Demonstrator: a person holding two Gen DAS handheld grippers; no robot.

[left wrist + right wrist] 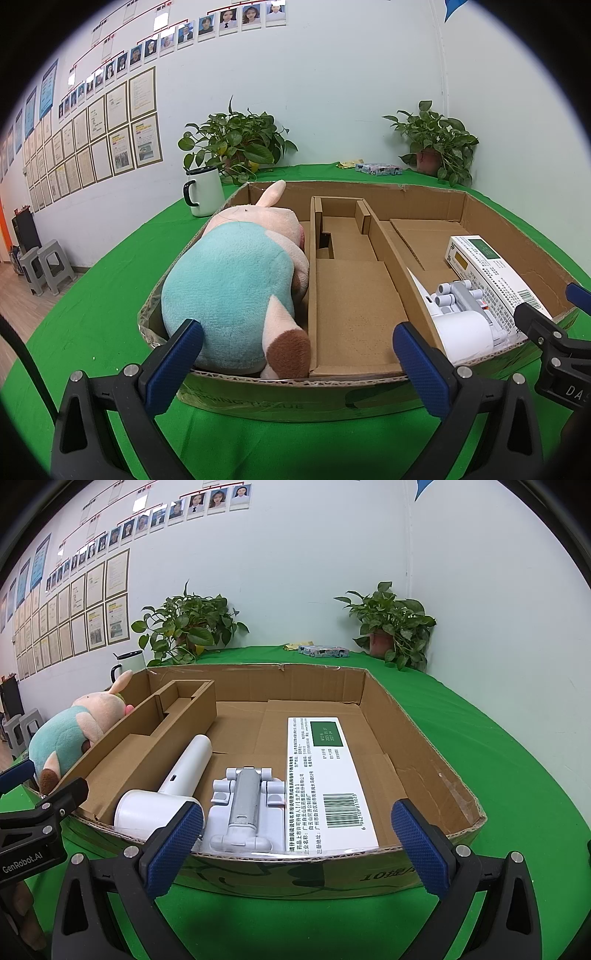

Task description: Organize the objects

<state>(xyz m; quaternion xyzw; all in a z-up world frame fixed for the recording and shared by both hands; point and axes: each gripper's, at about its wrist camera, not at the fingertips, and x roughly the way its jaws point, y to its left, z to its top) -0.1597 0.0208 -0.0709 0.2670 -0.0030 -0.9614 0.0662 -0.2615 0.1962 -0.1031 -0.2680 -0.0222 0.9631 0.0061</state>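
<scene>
Cardboard box (pixel 424 746) on the green tabletop (pixel 517 775) held your teal-and-pink plush toy (pixel 236 291), white hair dryer (pixel 177 775), grey-white folding stand (pixel 245 805) and white carton (pixel 325 775); sorting looked nearly done. Left tool (pixel 295 354) and right tool (pixel 295 834) gaped wide, empty.

The shallow cardboard box (pixel 424 746) sits on green cloth, split by a brown cardboard insert (pixel 147 734). Plush pig (pixel 236 291) in a teal shirt lies in the 9 o'clock compartment. At 3 o'clock there's a white hair dryer (pixel 173 786), a grey-white folding stand (pixel 243 805) just beside it, and a flat white medicine box (pixel 328 775), barcode up.
</scene>
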